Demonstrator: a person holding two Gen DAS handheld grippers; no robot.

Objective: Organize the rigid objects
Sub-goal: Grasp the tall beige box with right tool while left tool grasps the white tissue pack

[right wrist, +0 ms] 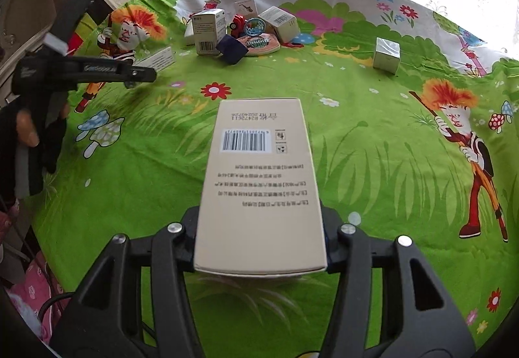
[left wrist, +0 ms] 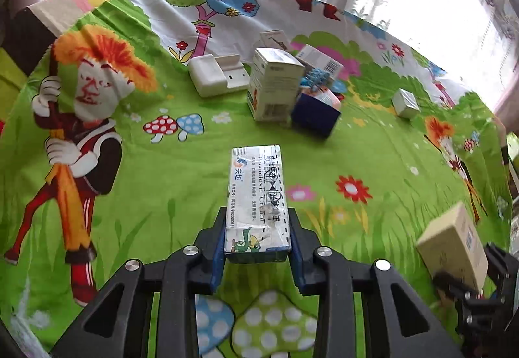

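Observation:
My left gripper (left wrist: 258, 238) is shut on a long white and blue cream box (left wrist: 256, 195) and holds it above the green cartoon tablecloth (left wrist: 162, 169). My right gripper (right wrist: 261, 238) is shut on a larger beige box with a barcode (right wrist: 259, 182); that beige box also shows at the lower right of the left wrist view (left wrist: 454, 247). A cluster of boxes lies at the far side: a tall white box (left wrist: 274, 83), a dark blue box (left wrist: 314, 113), a white case (left wrist: 217, 74) and others behind. A small silver box (left wrist: 405, 103) (right wrist: 386, 56) stands apart to the right.
The cluster also holds a round basketball-print item (right wrist: 261, 43) and a red toy (right wrist: 238, 23). The left gripper's handle and the hand holding it (right wrist: 81, 69) show at the left of the right wrist view. Lace curtains and a bright window lie beyond the table's far edge.

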